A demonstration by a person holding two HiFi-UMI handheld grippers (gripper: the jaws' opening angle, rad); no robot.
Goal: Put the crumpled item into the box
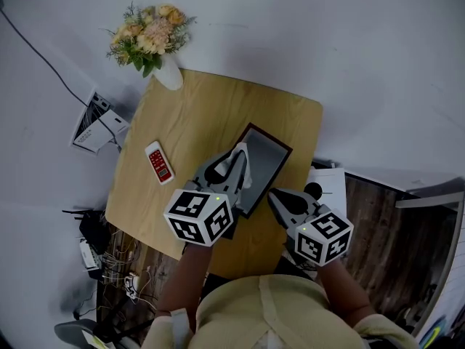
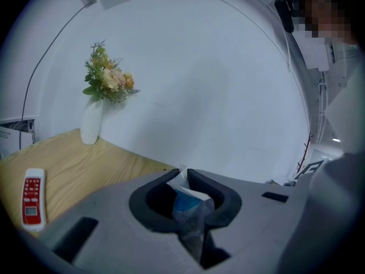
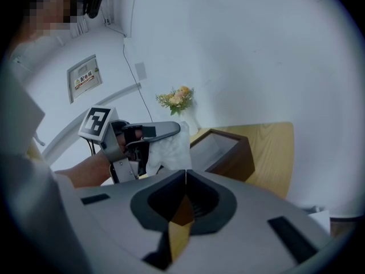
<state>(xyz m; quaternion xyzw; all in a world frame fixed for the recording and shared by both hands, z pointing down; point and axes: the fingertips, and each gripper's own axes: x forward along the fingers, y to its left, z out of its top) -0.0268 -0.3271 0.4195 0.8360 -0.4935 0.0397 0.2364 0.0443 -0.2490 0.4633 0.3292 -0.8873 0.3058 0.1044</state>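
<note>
While the remote point(image 1: 159, 162) lies idle at the surface's point(image 1: 211, 115) left | left gripper point(image 2: 183, 172) clamps the crumpled item point(image 2: 188, 201), lifted beside the box point(image 3: 236, 158), likely for dropping in | right gripper point(image 3: 185, 173) closed, empty, held clear.

On the table point(image 1: 211, 115) we find the vase of flowers point(image 1: 152, 41) at the far left corner and the remote point(image 1: 159, 163) near the left edge. The box point(image 1: 267, 157) lies to the remote's right, toward the right side. The left gripper point(image 1: 241, 151) hangs over the box's left rim with the crumpled wrapper point(image 2: 191, 204) between its jaws. The right gripper point(image 1: 275, 196) is just right of it, nearer to us. On the floor lie papers point(image 1: 98, 122) left of the table and cables point(image 1: 109, 257) by its near left corner.
</note>
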